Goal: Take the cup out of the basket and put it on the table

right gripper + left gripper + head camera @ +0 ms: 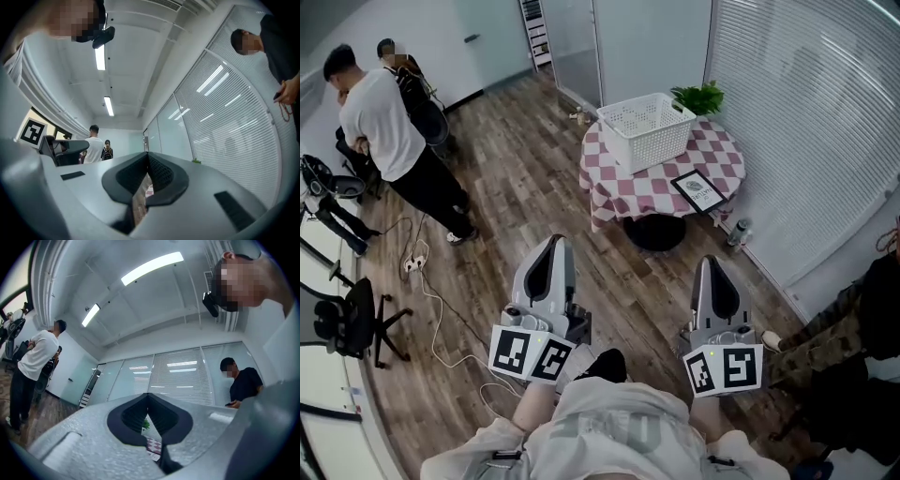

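Observation:
A white plastic basket [647,129] stands on a round table [652,187] with a red-and-white checked cloth, across the room from me. No cup shows in any view; the inside of the basket cannot be seen from here. Both grippers are held low, close to my body and well short of the table. The left gripper [555,244] has its jaws together with nothing in them; in the left gripper view [148,399] only a sliver of the checked cloth [153,444] shows past them. The right gripper [712,264] [146,159] is shut and empty too.
A small green plant [700,97] and a framed tablet [699,190] share the table, with a dark stool [656,232] beneath and a bottle [738,232] on the floor beside it. A person in a white shirt [384,122] stands far left. Another person's leg [825,333] is at my right. Cables [431,309] cross the wooden floor.

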{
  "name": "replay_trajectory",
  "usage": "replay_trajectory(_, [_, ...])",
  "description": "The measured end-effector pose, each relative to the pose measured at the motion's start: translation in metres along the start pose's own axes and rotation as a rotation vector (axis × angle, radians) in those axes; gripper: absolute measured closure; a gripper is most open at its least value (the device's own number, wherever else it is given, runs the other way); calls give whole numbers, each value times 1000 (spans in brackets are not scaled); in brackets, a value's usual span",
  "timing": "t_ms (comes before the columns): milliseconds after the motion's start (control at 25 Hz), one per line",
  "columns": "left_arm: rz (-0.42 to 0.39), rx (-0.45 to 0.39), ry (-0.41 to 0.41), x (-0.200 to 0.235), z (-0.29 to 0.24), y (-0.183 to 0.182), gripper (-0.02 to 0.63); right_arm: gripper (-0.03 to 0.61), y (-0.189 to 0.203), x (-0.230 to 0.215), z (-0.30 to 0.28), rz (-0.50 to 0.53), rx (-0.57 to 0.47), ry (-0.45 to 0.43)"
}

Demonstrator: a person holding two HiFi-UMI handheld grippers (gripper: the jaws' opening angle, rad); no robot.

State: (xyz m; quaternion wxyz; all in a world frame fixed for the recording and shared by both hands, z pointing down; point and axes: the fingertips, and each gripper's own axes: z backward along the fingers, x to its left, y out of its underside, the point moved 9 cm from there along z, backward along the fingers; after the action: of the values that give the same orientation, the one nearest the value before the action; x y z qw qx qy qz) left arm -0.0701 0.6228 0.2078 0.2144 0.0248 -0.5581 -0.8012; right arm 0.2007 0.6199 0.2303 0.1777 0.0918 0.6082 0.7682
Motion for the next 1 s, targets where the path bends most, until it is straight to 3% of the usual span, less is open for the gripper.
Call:
replay_trajectory(240, [12,15,-54,22,-23,12,611,568,15,-4,-19,-28,26,-97])
replay_trajectory(560, [-2,22,38,42,-99,41,611,568,31,-30,-83,13,28,-46])
replay_trajectory(880, [31,22,39,105,-193,69,611,568,51,-52,-190,54,63,-19])
replay_trajectory(1000, [-29,21,39,129,-233,72,611,568,55,-61,-243,44,67,-20])
